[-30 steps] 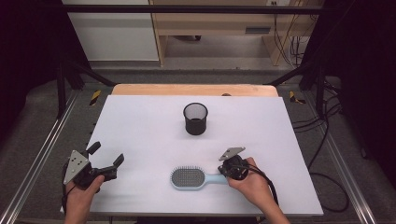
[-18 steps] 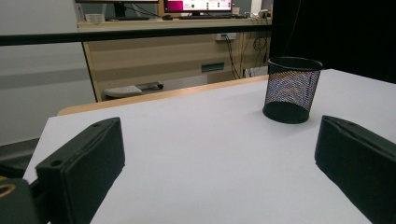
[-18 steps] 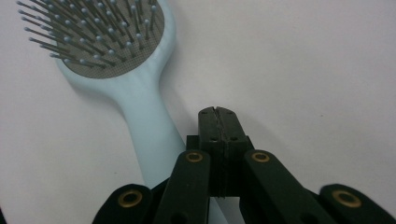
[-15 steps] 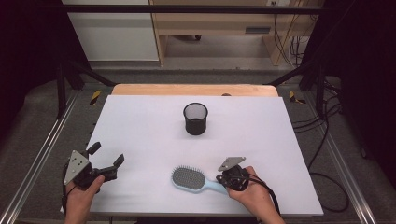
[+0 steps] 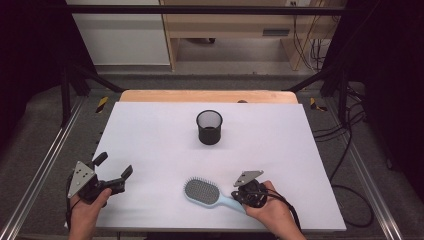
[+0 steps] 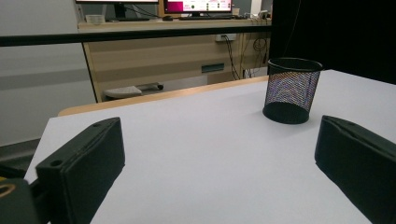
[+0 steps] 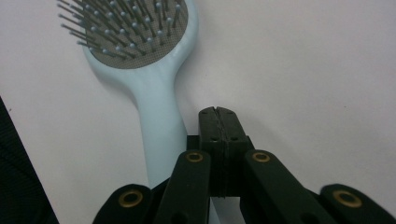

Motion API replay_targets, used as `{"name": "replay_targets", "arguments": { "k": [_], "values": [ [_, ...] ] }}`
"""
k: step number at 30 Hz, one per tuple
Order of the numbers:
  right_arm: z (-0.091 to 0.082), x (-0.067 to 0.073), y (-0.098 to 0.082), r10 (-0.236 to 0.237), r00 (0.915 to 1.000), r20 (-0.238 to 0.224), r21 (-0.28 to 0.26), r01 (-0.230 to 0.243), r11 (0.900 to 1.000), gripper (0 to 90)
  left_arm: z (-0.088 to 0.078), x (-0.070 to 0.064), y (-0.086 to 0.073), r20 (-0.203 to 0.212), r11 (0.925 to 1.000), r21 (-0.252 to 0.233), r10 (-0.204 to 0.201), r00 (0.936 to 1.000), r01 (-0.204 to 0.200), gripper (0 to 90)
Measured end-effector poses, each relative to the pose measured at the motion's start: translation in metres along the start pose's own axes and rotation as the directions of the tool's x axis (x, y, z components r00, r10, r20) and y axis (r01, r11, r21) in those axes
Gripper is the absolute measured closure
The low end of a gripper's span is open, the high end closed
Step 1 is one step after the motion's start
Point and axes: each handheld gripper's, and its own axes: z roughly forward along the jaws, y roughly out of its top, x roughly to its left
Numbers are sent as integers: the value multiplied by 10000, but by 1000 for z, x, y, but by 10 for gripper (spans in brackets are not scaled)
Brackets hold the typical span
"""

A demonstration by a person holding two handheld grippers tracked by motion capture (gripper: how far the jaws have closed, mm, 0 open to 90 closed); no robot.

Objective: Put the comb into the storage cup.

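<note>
Right gripper (image 7: 218, 111): jaws fully closed against each other, nothing between the pads. It lies low over the white table sheet (image 5: 150, 135), with the pale blue plastic hairbrush with a grey bristle pad (image 5: 210, 194) alongside. In the right gripper view the brush handle (image 7: 161, 126) runs just beside the closed tips on their left and passes under the linkage; I cannot tell whether it touches the jaw. The bristle head (image 7: 135, 28) lies ahead of the tips, bristles up.

Left gripper (image 5: 112, 170): jaws spread wide, empty, parked near the table's front left corner. The black wire-mesh cup (image 6: 292, 88) stands upright, well ahead of its fingers and off toward the right one.

My reading: the step in hand is picking up the brush by its handle; the grasp is not made yet.

To do it well:
- open the right jaws before any approach; closed tips would only shove the handle sideways
- shift so the handle lies between the pads, not beside them
- clamp on the narrow neck just behind the head
- come down square; the handle is smooth and rounded and could squirt out
- leave the left gripper parked.
</note>
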Motion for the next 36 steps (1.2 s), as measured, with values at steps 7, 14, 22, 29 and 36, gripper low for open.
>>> {"name": "replay_targets", "arguments": {
  "k": [7,14,22,29,36],
  "values": [
    [-10,0,-3,2,9989,461,-470,19,9989,897,-1,-1,0,-4,10000,18,17,10000,-17,17],
    [-27,6,4,-304,9991,307,-879,329,9956,704,-1,0,-1,-20,10000,39,3,10000,-3,17],
    [-23,18,11,-850,9964,-79,-539,844,9950,346,-1,0,-1,-9,10000,48,1,10000,-1,17],
    [-10,25,17,-884,9960,-158,-33,883,9961,91,-2,0,0,-2,10000,8,-7,10000,7,17],
    [0,28,19,-1317,9909,-275,367,1327,9905,344,-2,1,0,-52,10000,10,-29,10000,29,17]
  ]
}}
